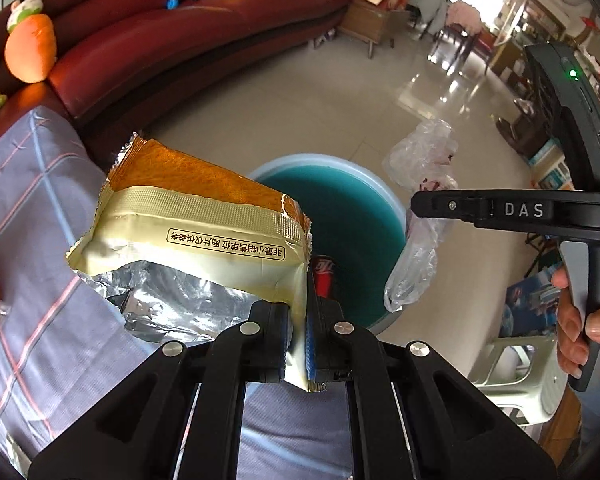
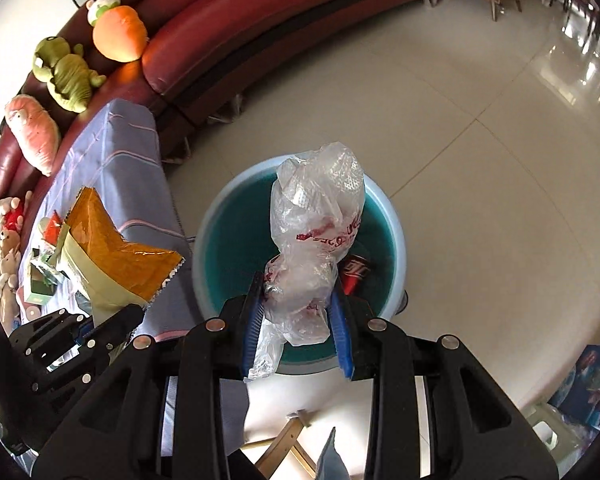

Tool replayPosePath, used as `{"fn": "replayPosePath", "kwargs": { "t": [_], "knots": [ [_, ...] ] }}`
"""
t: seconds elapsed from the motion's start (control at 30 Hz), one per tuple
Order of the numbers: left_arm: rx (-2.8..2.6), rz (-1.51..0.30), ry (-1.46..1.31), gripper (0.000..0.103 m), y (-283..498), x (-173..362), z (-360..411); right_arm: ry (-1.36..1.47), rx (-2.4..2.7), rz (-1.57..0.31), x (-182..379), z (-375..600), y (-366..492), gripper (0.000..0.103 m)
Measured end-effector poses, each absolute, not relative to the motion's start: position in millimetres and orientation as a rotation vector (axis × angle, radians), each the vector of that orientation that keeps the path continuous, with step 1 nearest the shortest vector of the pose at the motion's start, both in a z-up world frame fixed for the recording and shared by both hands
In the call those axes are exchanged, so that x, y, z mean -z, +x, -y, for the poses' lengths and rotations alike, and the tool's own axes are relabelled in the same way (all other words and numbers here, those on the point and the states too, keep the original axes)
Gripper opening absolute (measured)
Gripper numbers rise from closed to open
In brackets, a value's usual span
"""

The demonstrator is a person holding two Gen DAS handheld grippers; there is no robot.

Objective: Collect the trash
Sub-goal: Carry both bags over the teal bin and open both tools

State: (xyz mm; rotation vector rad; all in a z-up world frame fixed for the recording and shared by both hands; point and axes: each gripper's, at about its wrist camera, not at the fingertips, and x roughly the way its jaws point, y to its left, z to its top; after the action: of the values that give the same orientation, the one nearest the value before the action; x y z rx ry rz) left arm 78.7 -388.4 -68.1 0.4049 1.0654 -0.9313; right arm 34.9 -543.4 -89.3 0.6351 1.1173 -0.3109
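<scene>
My left gripper is shut on a torn gold and orange snack wrapper, which stands up over the edge of the checked cloth beside the bin. The same wrapper and the left gripper show at the left of the right wrist view. My right gripper is shut on a crumpled clear plastic bag with red print, hanging over the light blue bin. The bin has a teal inside and holds a red drink can. The right gripper and the plastic bag reach in from the right.
A dark red sofa curves behind the bin, with plush toys on its arm. A purple checked cloth covers the surface at left, with small packets on it. A white plastic stool stands at lower right. Tiled floor lies beyond.
</scene>
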Motion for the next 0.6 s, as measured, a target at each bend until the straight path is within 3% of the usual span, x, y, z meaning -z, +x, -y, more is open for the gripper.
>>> {"fn": "replayPosePath", "kwargs": {
  "t": [0.17, 0.3, 0.37, 0.4, 0.47, 0.6],
  "knots": [
    [0.949, -1.093, 0.403, 0.008, 84.3, 79.4, 391.1, 0.633, 0.329, -1.140, 96.5, 549.5, 38.3, 0.030],
    [0.953, -1.109, 0.416, 0.015, 89.0, 85.0, 396.8, 0.640, 0.342, -1.143, 99.3, 554.5, 35.5, 0.030],
    [0.945, -1.101, 0.424, 0.025, 88.7, 86.5, 400.4, 0.645, 0.348, -1.145, 99.7, 555.4, 37.7, 0.030],
    [0.944, -1.095, 0.428, 0.034, 87.7, 86.6, 400.6, 0.646, 0.350, -1.146, 100.0, 556.2, 37.0, 0.030],
    [0.937, -1.077, 0.434, 0.064, 86.2, 84.8, 400.2, 0.650, 0.354, -1.148, 100.4, 555.9, 35.5, 0.030],
    [0.919, -1.033, 0.442, 0.076, 82.3, 77.4, 397.5, 0.654, 0.354, -1.149, 101.2, 556.8, 34.5, 0.030]
  ]
}}
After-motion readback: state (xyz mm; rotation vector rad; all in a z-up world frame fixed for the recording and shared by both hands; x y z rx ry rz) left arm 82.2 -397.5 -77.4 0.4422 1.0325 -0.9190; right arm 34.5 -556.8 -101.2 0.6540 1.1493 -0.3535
